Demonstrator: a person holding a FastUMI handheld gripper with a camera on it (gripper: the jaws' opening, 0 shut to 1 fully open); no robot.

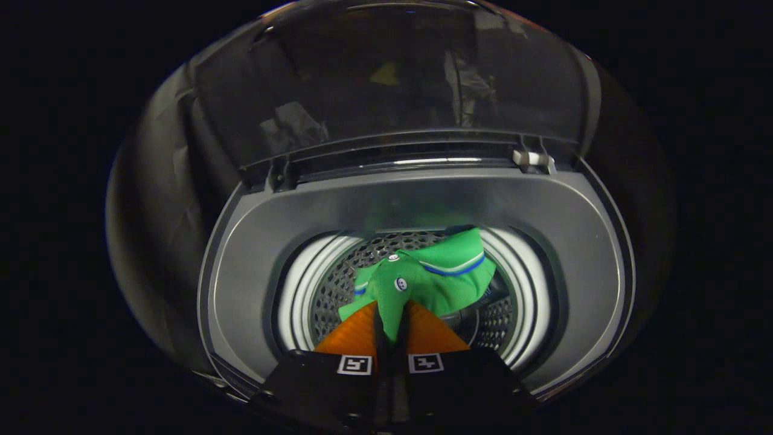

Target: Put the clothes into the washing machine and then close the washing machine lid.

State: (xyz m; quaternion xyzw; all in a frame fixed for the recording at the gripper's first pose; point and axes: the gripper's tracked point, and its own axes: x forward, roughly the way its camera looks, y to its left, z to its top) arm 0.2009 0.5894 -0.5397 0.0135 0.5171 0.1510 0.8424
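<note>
Right now the gripper (391,314) hangs over the open top of the grey top-loading washing machine (241,272), and its two fingers are pressed close together, pinching a fold of the bright green shirt with white buttons and a blue and white stripe (441,272). Most of the shirt spreads out just ahead of the fingers, over the shiny metal drum with small holes (338,284), inside the white ring (296,302) around the drum's mouth. I cannot tell if the far part of the shirt rests on the drum's bottom or hangs in the air. The dark see-through lid (386,78) stands up behind the opening, on its hinge (531,158), so it is well out of the way. I think the step in hand is dropping the shirt in. To do it well, the person should go a bit lower and stay over the middle of the drum, so no sleeve lands on the grey rim. Then the fingers should open wide, so the cloth slips free and does not cling. After that, the gripper should lift straight up and away from the cloth. A bit of cloth left on the rim could get caught when the lid comes down, so it is worth a look first.
</note>
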